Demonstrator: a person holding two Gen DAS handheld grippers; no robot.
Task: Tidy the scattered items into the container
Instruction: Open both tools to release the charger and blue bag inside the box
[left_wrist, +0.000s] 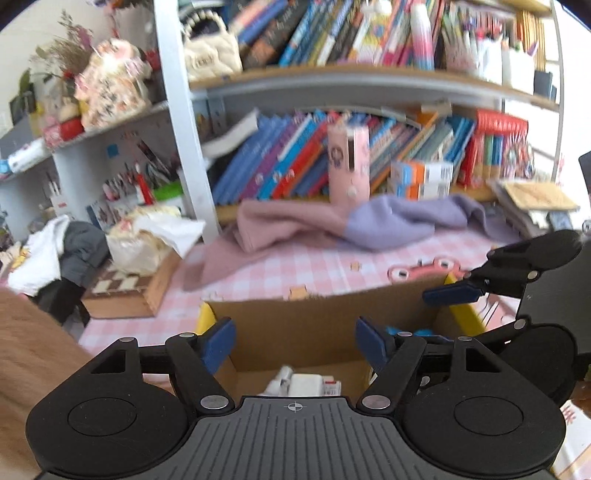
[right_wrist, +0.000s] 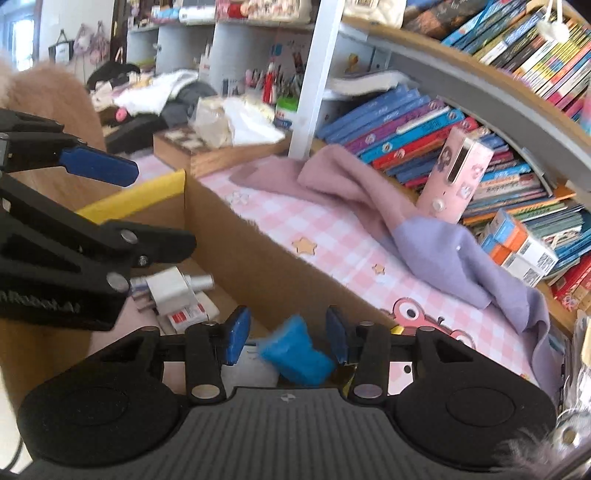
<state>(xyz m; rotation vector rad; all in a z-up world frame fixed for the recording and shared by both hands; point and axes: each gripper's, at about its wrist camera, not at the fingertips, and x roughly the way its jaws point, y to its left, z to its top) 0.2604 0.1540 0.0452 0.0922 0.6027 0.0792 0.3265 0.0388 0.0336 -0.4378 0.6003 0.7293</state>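
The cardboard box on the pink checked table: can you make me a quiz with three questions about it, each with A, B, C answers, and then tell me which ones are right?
1. Where is the white charger?
A. Inside the cardboard box
B. On the bookshelf
C. On the purple cloth

2. What colour is the soft thing between the right gripper's jaws?
A. Red
B. Bright blue
C. Green

3. How are the left gripper's jaws?
A. Shut on a book
B. Shut on the cloth
C. Open, holding nothing

Answers:
1 A: the white charger lies on the floor of the cardboard box.
2 B: the blue thing sits between the right gripper jaws.
3 C: the left gripper has a wide, empty gap above the box.
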